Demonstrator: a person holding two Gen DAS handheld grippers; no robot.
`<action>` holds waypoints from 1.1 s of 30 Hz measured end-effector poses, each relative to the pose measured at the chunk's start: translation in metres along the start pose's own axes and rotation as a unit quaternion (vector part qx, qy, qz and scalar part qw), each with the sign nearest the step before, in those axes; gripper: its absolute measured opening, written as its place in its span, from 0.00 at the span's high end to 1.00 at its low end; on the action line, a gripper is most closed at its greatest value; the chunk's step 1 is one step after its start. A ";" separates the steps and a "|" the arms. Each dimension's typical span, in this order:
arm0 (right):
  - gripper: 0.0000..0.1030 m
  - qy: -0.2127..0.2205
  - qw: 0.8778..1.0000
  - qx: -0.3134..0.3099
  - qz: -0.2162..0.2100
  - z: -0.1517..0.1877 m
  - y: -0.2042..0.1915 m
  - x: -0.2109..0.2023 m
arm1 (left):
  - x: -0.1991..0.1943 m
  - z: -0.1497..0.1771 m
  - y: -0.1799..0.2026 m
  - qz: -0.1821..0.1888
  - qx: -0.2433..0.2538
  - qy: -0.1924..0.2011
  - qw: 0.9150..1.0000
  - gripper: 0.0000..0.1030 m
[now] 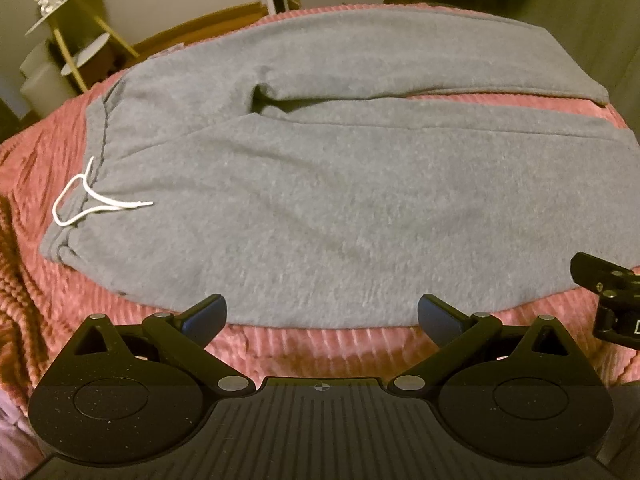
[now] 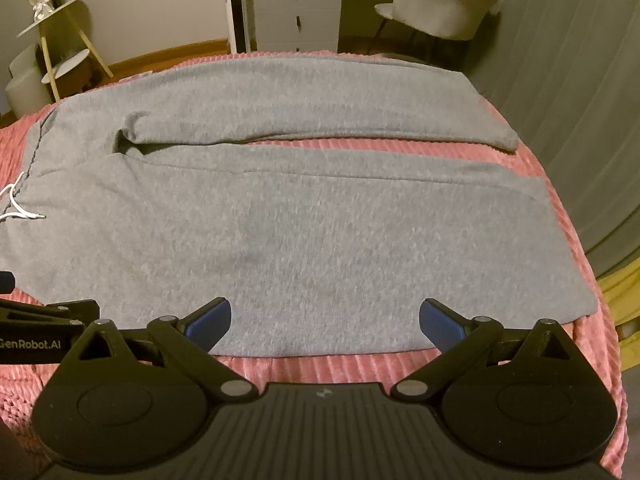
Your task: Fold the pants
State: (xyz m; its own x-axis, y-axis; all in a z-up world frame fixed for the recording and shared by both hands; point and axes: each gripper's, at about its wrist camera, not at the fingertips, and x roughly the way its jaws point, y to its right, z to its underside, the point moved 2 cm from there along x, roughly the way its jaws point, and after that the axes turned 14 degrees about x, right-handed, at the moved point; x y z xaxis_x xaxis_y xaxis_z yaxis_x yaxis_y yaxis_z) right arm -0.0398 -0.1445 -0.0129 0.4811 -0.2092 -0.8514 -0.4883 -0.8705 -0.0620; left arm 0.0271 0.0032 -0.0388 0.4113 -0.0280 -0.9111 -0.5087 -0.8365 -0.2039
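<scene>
Pink blanket (image 1: 280, 344) under flat grey pants (image 1: 320, 200); both tongs (image 1: 322, 316) (image 2: 325, 320) released; chair (image 2: 440, 4) only in R view.

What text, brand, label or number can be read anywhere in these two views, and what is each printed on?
"GenRobot.AI" (the first letter cut by the frame edge): white print on the black body of the left tongs, seen at the left edge of the right wrist view.
Unreadable: a white-edged mark on the right tongs at the right edge of the left wrist view, cut off by the frame.
No print shows on the grey pants.
</scene>
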 end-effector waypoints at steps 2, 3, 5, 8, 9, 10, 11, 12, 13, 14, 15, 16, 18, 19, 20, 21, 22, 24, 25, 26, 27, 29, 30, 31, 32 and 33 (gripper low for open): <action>0.02 -0.003 1.000 0.000 0.000 0.000 0.000 0.003 | 0.002 -0.001 0.000 0.001 0.000 -0.001 1.000 0.00; 0.02 -0.004 1.000 0.000 0.001 -0.001 0.000 0.004 | 0.003 -0.001 0.000 0.001 0.000 -0.002 1.000 0.00; 0.02 -0.006 1.000 0.000 0.001 -0.002 0.000 0.007 | 0.005 -0.003 -0.001 0.002 -0.001 -0.004 1.000 0.00; 0.02 -0.011 1.000 0.002 0.001 -0.003 -0.001 0.011 | 0.008 -0.004 -0.002 0.003 -0.004 -0.007 1.000 0.00; 0.02 -0.012 1.000 0.003 0.000 -0.003 0.000 0.012 | 0.009 -0.004 -0.002 0.003 -0.005 -0.006 1.000 0.00; 0.02 -0.011 1.000 0.005 -0.003 -0.004 0.001 0.012 | 0.009 -0.005 -0.003 0.003 -0.007 -0.003 1.000 0.00; 0.02 -0.006 1.000 0.010 -0.010 -0.005 0.003 0.011 | 0.008 -0.006 -0.004 0.005 -0.010 0.004 1.000 0.00; 0.02 0.001 1.000 0.014 -0.018 -0.006 0.004 0.009 | 0.006 -0.007 -0.005 0.009 -0.014 0.013 1.000 0.00; 0.02 0.008 1.000 0.017 -0.025 -0.007 0.006 0.008 | 0.005 -0.008 -0.007 0.013 -0.017 0.020 1.000 0.00; 0.02 0.021 0.999 0.024 -0.033 -0.010 0.008 0.005 | 0.003 -0.010 -0.010 0.021 -0.024 0.028 0.999 0.00; 0.02 0.034 0.998 0.028 -0.036 -0.014 0.010 0.003 | 0.002 -0.011 -0.014 0.029 -0.033 0.036 0.998 0.00; 0.02 0.044 0.998 0.033 -0.038 -0.017 0.013 0.002 | 0.001 -0.013 -0.018 0.033 -0.040 0.042 0.998 0.00; 0.03 0.046 0.996 0.049 -0.056 -0.029 0.021 0.006 | 0.000 -0.017 -0.030 0.033 -0.062 0.057 0.996 0.00; 0.03 0.034 0.995 0.060 -0.067 -0.035 0.025 0.011 | 0.000 -0.019 -0.035 0.025 -0.075 0.064 0.995 0.00; 0.03 0.025 0.994 0.074 -0.078 -0.042 0.030 0.019 | 0.001 -0.021 -0.041 0.011 -0.085 0.069 0.994 0.00; 0.03 0.030 0.992 0.089 -0.083 -0.050 0.035 0.024 | 0.001 -0.024 -0.048 -0.009 -0.097 0.074 0.993 0.00; 0.03 0.052 0.990 0.103 -0.086 -0.060 0.040 0.025 | 0.002 -0.028 -0.054 -0.029 -0.105 0.081 0.991 0.00; 0.03 0.100 0.984 0.125 -0.083 -0.081 0.047 0.025 | 0.004 -0.038 -0.064 -0.056 -0.118 0.092 0.987 0.00; 0.03 0.121 0.980 0.134 -0.080 -0.092 0.049 0.026 | 0.006 -0.045 -0.070 -0.071 -0.127 0.098 0.984 0.00; 0.03 0.135 0.977 0.141 -0.085 -0.105 0.051 0.030 | 0.009 -0.051 -0.075 -0.079 -0.136 0.103 0.982 0.00; 0.03 0.129 0.978 0.135 -0.098 -0.120 0.049 0.040 | 0.012 -0.058 -0.081 -0.086 -0.148 0.107 0.979 0.00; 0.03 0.039 0.989 0.090 -0.110 -0.147 0.037 0.080 | 0.020 -0.075 -0.096 -0.092 -0.182 0.123 0.971 0.00; 0.03 0.002 0.991 0.082 -0.107 -0.158 0.031 0.099 | 0.023 -0.082 -0.103 -0.094 -0.199 0.130 0.967 0.00; 0.03 -0.009 0.992 0.079 -0.101 -0.168 0.027 0.113 | 0.028 -0.087 -0.111 -0.096 -0.216 0.136 0.962 0.00; 0.03 -0.005 0.994 0.075 -0.084 -0.183 0.023 0.128 | 0.035 -0.092 -0.121 -0.096 -0.241 0.144 0.955 0.00; 0.03 0.003 0.995 0.073 -0.071 -0.197 0.021 0.139 | 0.040 -0.096 -0.129 -0.097 -0.264 0.149 0.948 0.00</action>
State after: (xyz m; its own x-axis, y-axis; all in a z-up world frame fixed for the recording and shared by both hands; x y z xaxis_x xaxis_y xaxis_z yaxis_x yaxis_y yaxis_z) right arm 0.1601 -0.2797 -0.0297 0.5571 -0.0929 -0.8253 -0.5163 -0.8170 -0.2566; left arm 0.1820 0.0574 -0.0147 0.6933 0.0676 -0.7175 0.0166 -0.9968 -0.0778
